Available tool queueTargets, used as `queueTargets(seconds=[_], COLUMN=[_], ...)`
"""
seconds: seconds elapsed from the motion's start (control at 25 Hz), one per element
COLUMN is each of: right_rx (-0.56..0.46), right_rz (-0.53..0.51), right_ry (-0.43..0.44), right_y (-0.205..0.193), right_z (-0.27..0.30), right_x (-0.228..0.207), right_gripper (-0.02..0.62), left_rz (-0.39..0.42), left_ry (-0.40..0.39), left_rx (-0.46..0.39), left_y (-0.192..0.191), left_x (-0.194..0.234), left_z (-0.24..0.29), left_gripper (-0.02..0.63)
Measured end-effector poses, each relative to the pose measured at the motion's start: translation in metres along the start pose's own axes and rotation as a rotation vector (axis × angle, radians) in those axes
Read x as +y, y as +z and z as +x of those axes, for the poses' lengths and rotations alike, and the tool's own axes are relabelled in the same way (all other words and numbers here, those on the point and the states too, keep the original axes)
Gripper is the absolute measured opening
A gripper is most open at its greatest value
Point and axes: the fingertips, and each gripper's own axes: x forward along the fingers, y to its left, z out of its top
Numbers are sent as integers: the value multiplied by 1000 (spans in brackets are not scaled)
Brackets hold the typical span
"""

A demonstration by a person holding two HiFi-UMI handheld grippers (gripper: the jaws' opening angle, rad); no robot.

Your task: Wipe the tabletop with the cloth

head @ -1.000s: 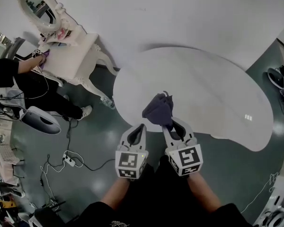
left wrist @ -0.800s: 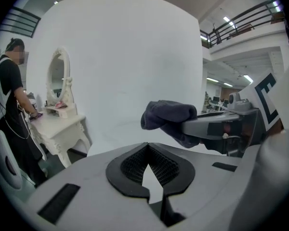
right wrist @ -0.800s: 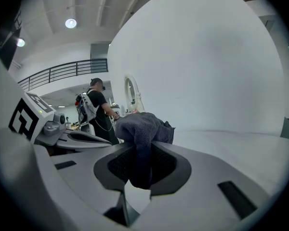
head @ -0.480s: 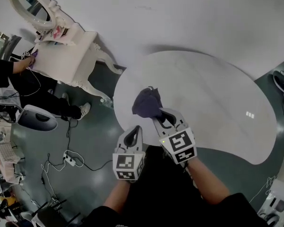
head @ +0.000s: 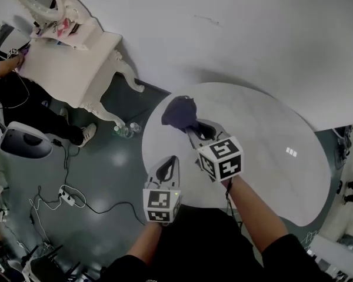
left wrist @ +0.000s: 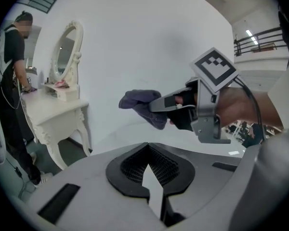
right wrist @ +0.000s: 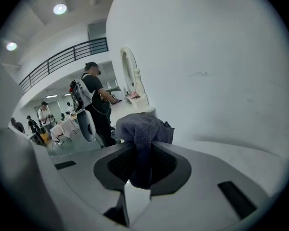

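A dark purple cloth (head: 176,111) hangs bunched from my right gripper (head: 192,128), which is shut on it above the far-left part of the white oval table (head: 265,157). In the right gripper view the cloth (right wrist: 142,129) fills the gap between the jaws and spills forward over them. I cannot tell whether it touches the tabletop. My left gripper (head: 169,162) hovers at the table's near-left edge, shut with nothing in it. The left gripper view looks across at the right gripper (left wrist: 156,105) and the cloth (left wrist: 140,102).
A white dressing table with an oval mirror (head: 70,69) stands to the left, with a person in black (head: 12,93) beside it. Bottles (head: 123,131), cables and a power strip (head: 67,195) lie on the dark floor. A white wall (head: 253,34) runs behind the table.
My right gripper has carried the cloth away from the near edge, across the tabletop toward its far-left side. The left gripper has stayed by the near edge.
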Motion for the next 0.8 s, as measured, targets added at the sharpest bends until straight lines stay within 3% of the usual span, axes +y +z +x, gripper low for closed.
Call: queueTargets(seconds=[0.2, 0.4, 0.48, 0.56, 0.8], right_rx=[103, 242, 293, 305, 297], right_rz=[56, 8, 48, 76, -50], right_ry=[-20, -50, -43, -26, 2], right_y=[-23, -60, -77, -87, -93], right_z=[73, 139, 157, 166, 164], right_x=[-35, -77, -90, -95, -89], right_gripper=[60, 60, 60, 60, 60], left_rz=[-42, -87, -92, -100, -107], left_ry=[-19, 2, 2, 6, 2], left_rx=[32, 42, 44, 46, 98], left_y=[-5, -2, 1, -3, -36], left_x=[20, 30, 31, 31, 14], left_z=[22, 44, 55, 56, 56], left_gripper=[6, 6, 6, 6, 6])
